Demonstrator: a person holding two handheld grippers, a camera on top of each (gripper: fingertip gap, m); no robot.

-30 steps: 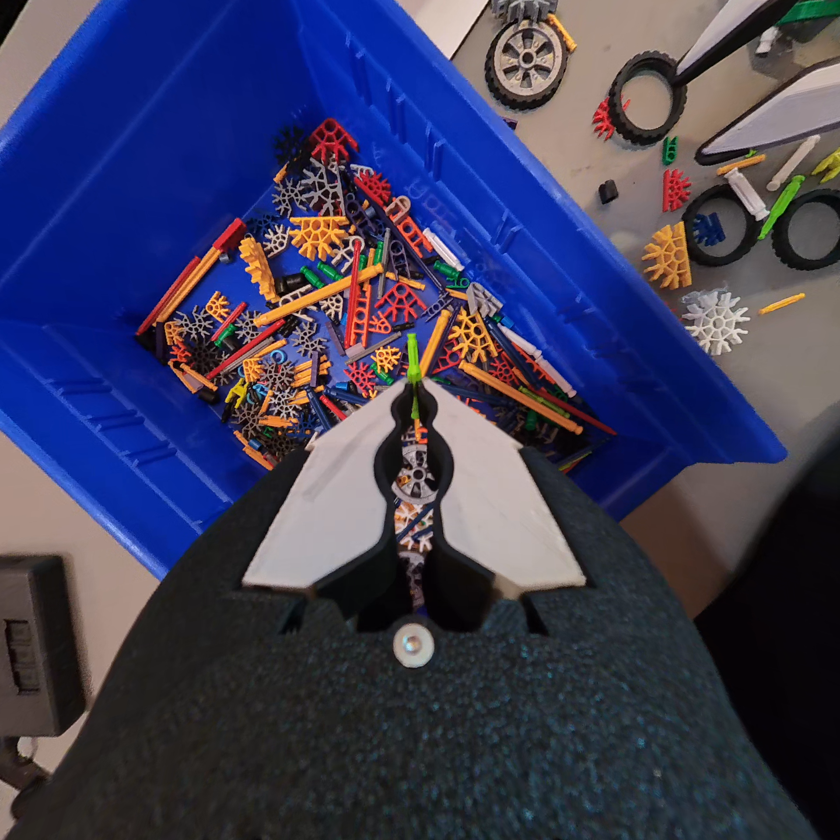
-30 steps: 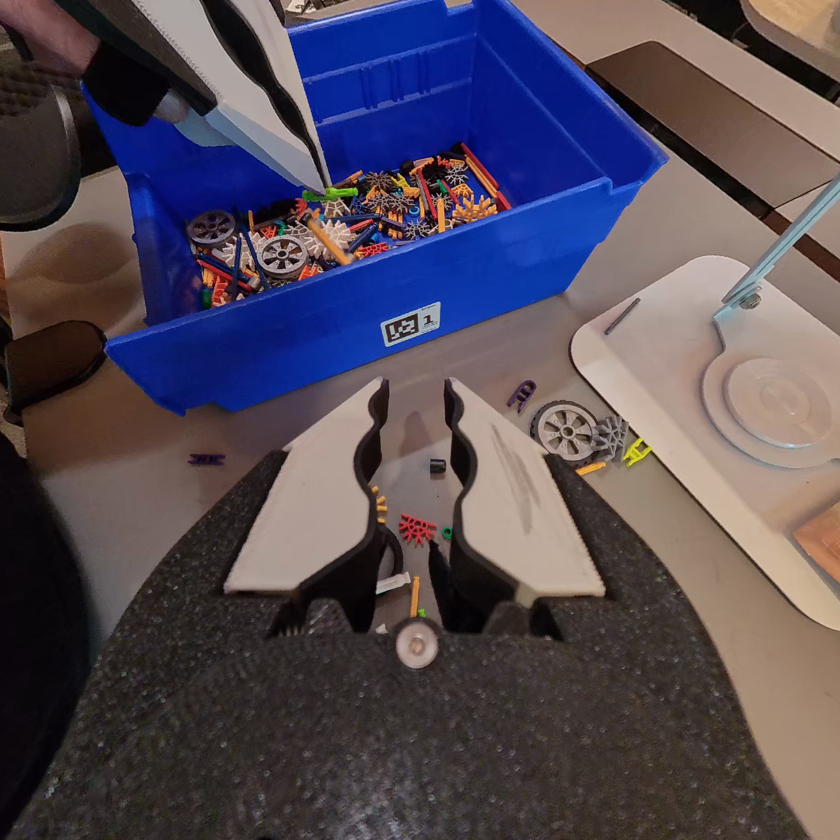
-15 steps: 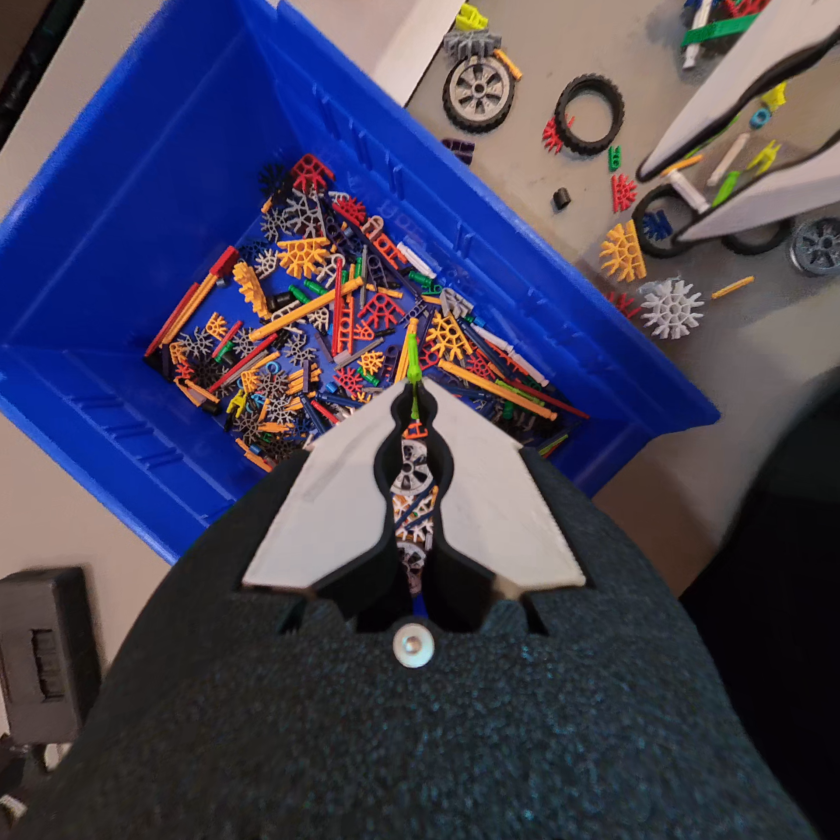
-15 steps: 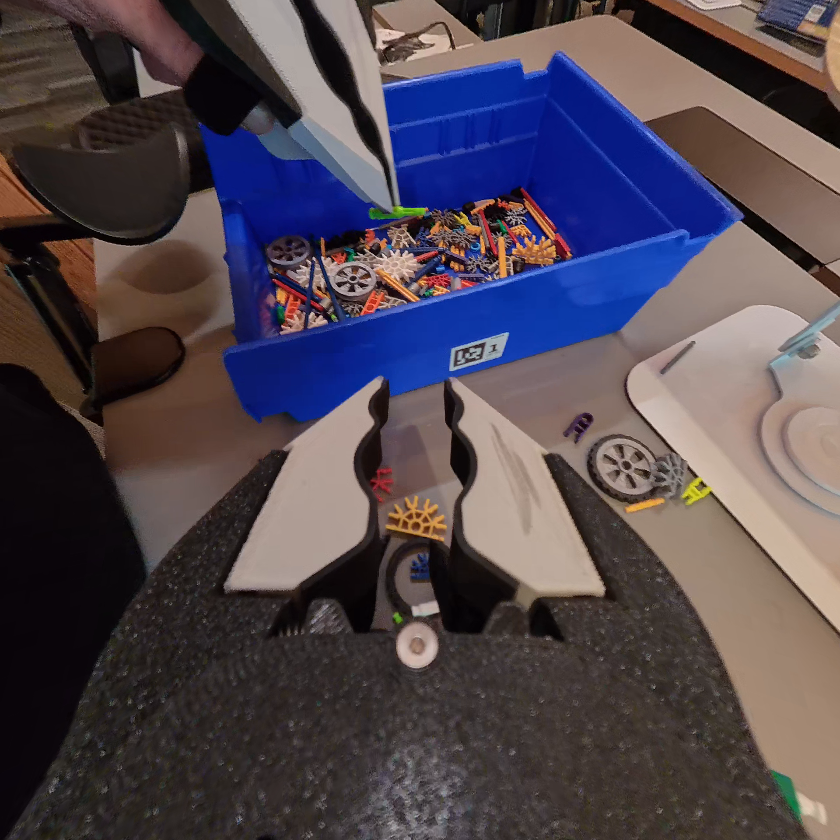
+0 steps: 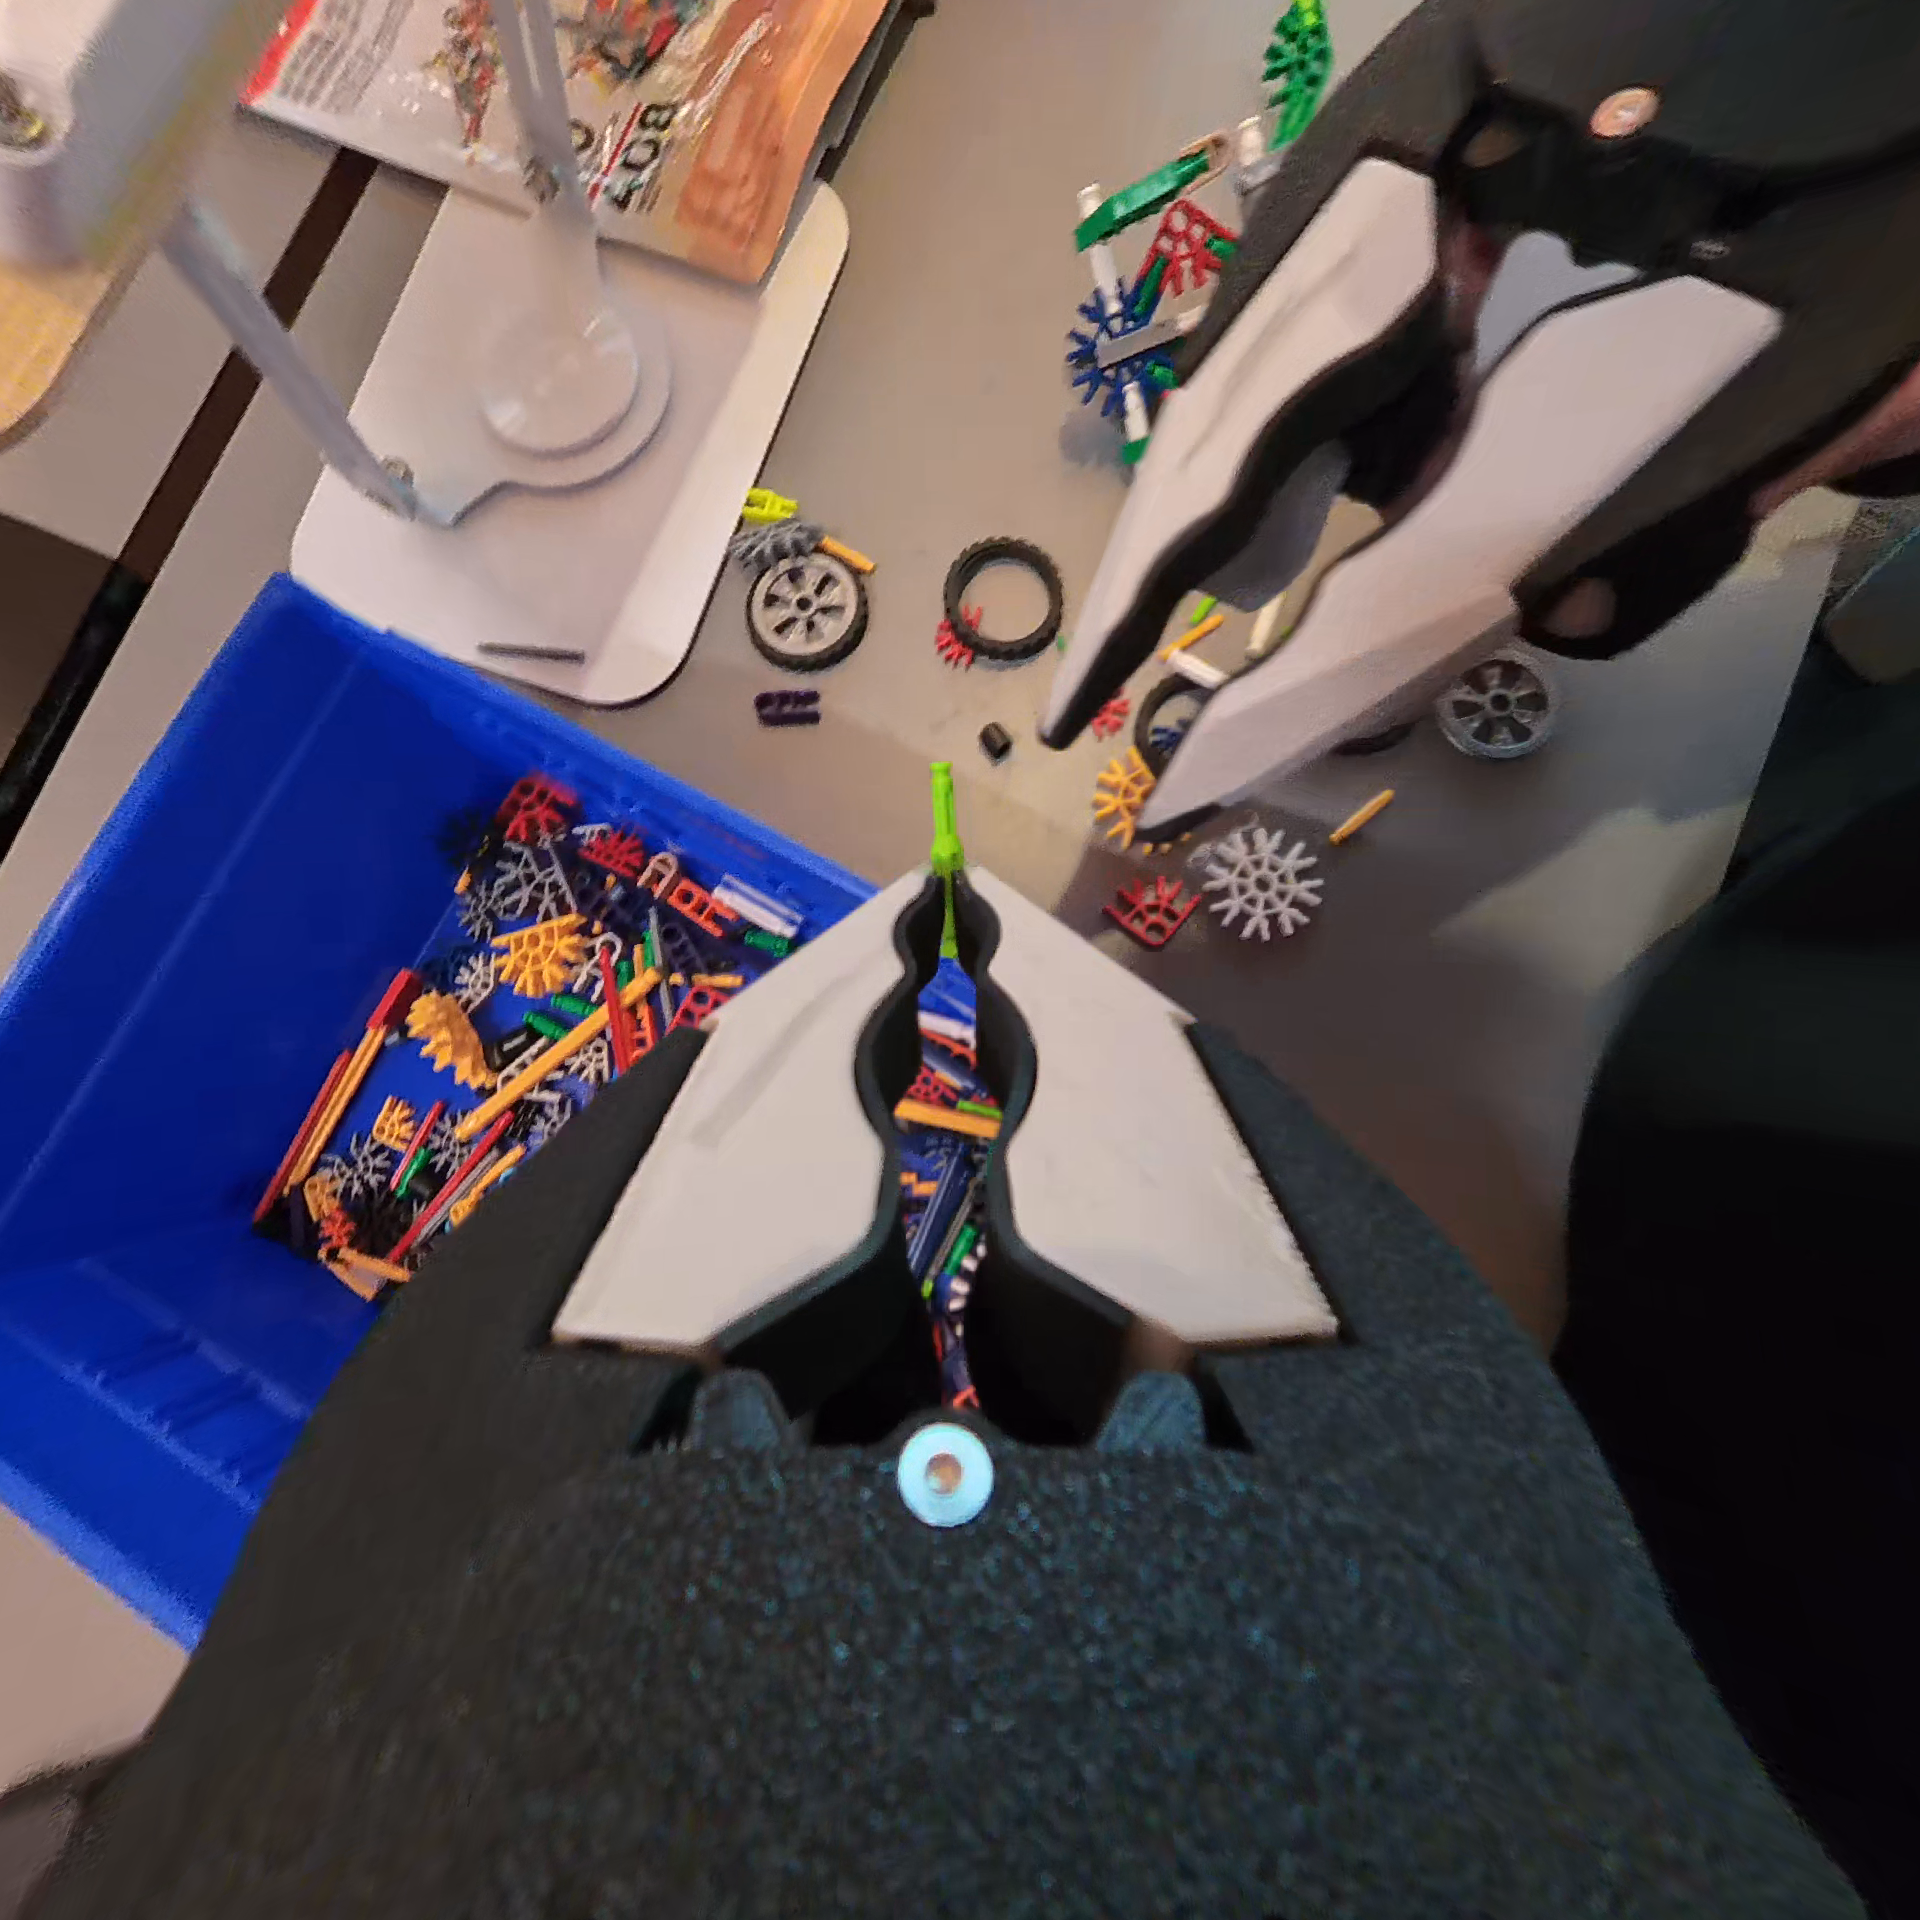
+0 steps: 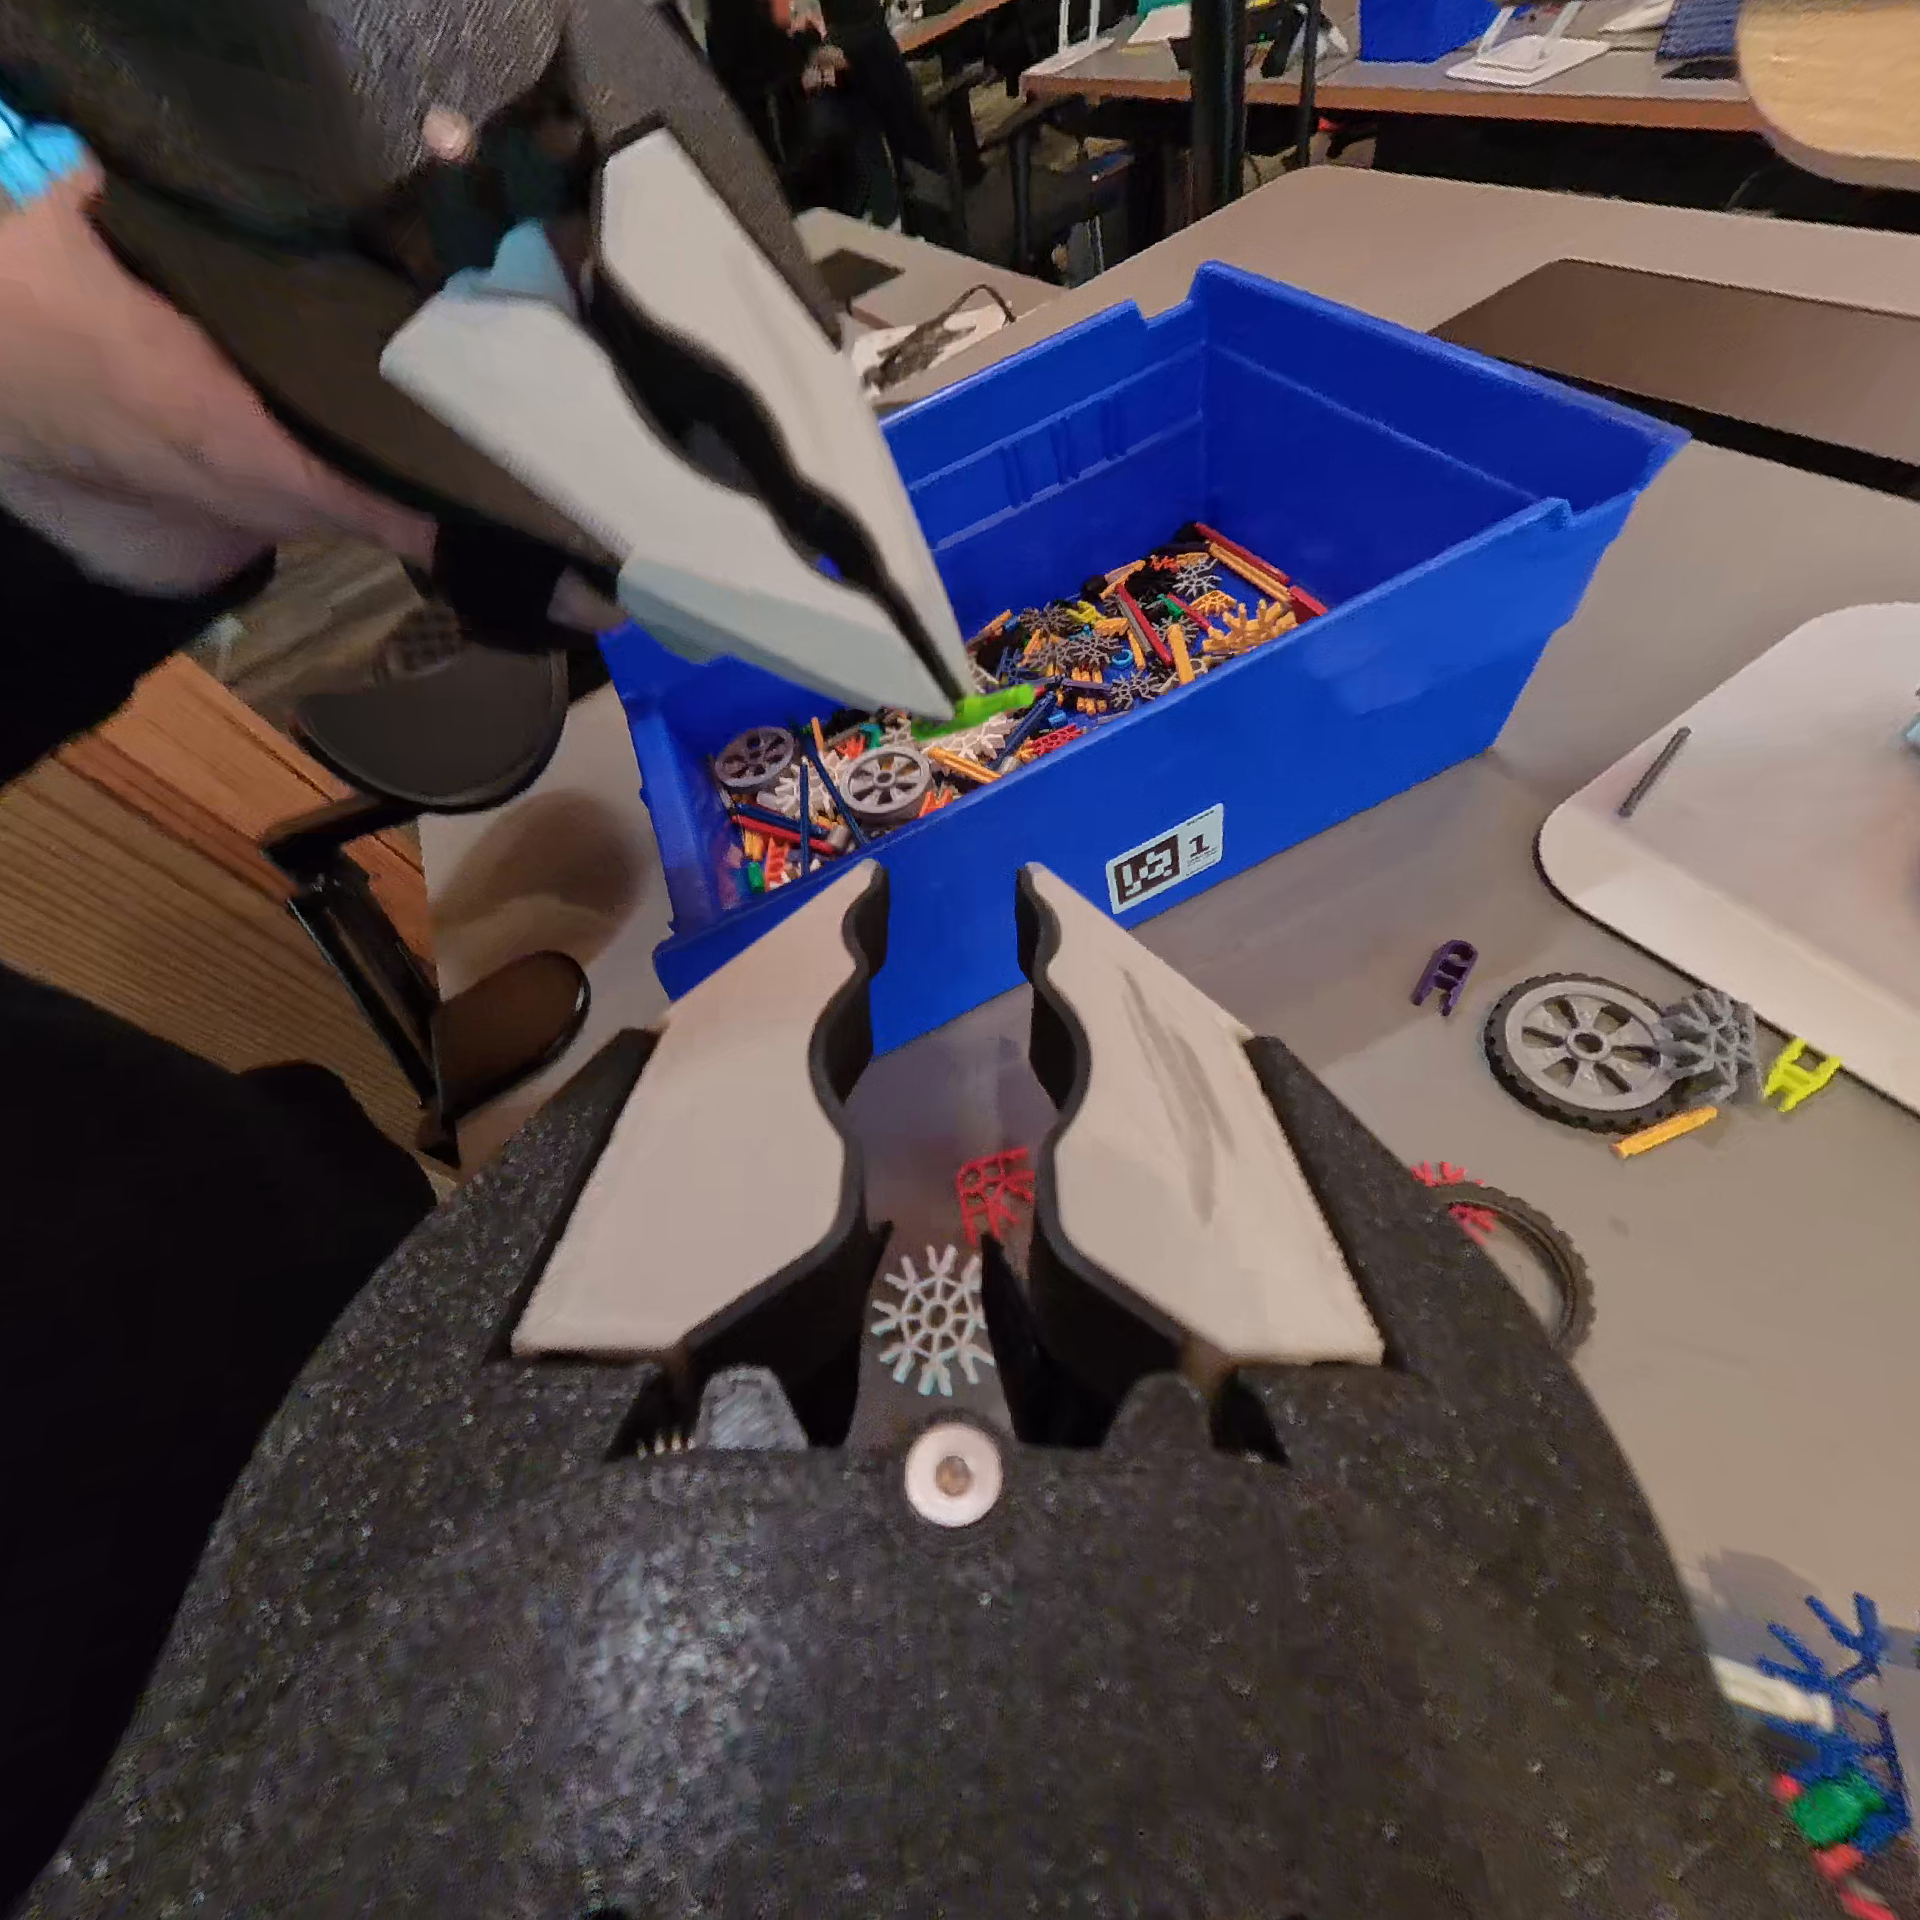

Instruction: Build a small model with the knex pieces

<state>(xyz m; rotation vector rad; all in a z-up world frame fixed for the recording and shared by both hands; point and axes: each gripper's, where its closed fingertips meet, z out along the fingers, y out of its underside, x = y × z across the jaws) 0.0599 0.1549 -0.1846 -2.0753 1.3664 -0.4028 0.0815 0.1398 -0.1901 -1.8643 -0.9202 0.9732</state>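
While the left gripper (image 5: 943, 883) pinches a green rod (image 5: 943, 821), the right gripper (image 6: 951, 883) gapes above the grey table (image 6: 1714, 1299).

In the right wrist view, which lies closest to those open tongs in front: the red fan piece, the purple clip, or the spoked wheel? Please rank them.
From the right tongs, nearest first:
1. Red fan piece, on the table between the tongs' fingers.
2. Purple clip, off to the right.
3. Grey spoked wheel, farther right, beside the white board's edge.
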